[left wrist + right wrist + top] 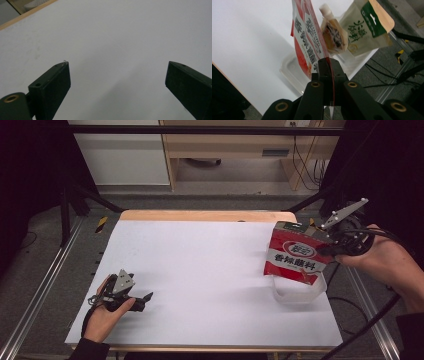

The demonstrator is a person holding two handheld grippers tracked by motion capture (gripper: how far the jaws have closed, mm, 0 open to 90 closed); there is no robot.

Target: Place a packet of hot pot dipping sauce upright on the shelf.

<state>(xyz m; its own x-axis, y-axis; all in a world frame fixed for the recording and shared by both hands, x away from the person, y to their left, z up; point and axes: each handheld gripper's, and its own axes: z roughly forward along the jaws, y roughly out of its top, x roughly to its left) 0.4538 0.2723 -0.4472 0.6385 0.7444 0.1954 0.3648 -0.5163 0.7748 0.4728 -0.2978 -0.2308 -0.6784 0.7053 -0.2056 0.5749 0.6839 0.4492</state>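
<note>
A red and white sauce packet (295,255) with Chinese lettering hangs over a clear plastic tub (298,296) at the table's right edge. My right gripper (325,249) is shut on the packet's right edge. In the right gripper view the packet (308,37) runs edge-on out of my right gripper (329,67), above the tub's rim (289,72). Behind it a small spouted pouch (333,35) and a beige and green pouch (364,27) stand in the tub. My left gripper (145,300) rests low at the front left, open (117,66), with bare white table between its jaws.
A white sheet (200,270) covers the wooden table. Metal frame rails (40,290) run along both sides. Black cables (370,320) trail off the right edge near the tub. Wooden furniture (225,150) stands beyond the far edge.
</note>
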